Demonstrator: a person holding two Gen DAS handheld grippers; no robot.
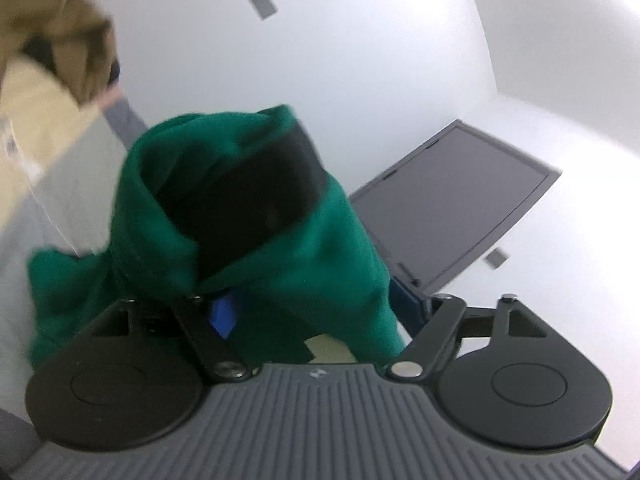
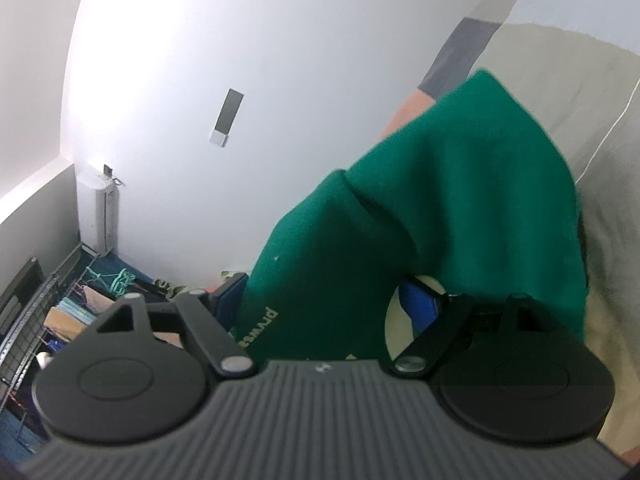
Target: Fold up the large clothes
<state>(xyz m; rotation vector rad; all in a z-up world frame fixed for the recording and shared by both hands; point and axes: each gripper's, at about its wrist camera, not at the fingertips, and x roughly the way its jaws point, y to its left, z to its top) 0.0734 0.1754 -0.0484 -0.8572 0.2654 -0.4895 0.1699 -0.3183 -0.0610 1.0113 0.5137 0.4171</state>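
The green garment point(image 1: 256, 216) is the biggest thing before me, heaped up in folds right against my left claw point(image 1: 320, 304) and spilling over its left finger; a dark lining shows inside the bunched opening. In the right wrist view the same green cloth point(image 2: 460, 220) drapes across my right claw point(image 2: 328, 300), pale lettering near its hem. Both claws stand spread wide, the cloth lying loose between the blue pads point(image 2: 420, 304) rather than pinched. Behind, on the left side, a dark flat panel point(image 1: 460, 196) leans by the white wall point(image 1: 360, 40). Past my right claw a small wire rack point(image 2: 48, 300) holds odds and ends.
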